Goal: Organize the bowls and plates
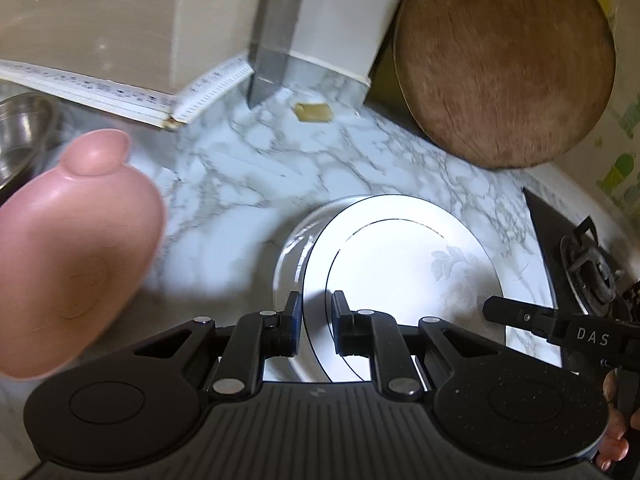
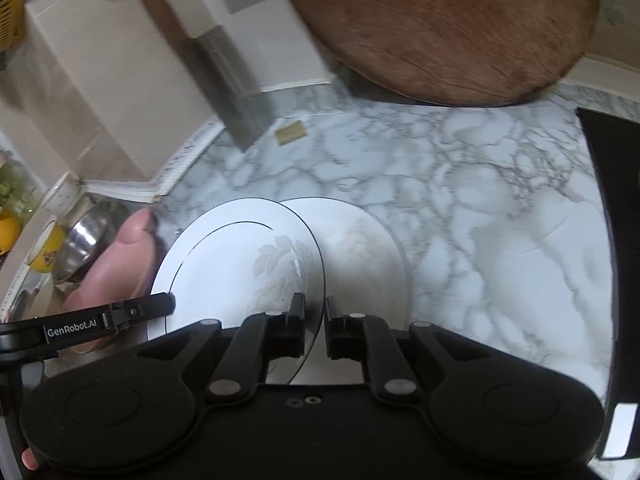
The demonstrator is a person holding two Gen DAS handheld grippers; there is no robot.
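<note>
A white plate [image 1: 404,264] with a thin dark ring and a grey leaf print is held above the marble counter [image 1: 248,168]. My left gripper [image 1: 316,320] is shut on its left rim. My right gripper [image 2: 316,320] is shut on its right rim; the plate [image 2: 240,264] fills the left of that view. A second white dish [image 1: 292,248] lies under it, and it also shows in the right wrist view [image 2: 368,252]. A pink bowl [image 1: 68,256] sits to the left, also seen in the right wrist view [image 2: 120,264].
A round wooden board [image 1: 504,60] leans on the back wall. A cleaver [image 1: 276,36] hangs by the corner. A steel bowl [image 1: 20,136] sits far left, a black gas stove [image 1: 580,264] on the right. A small tan piece [image 1: 314,112] lies on the counter.
</note>
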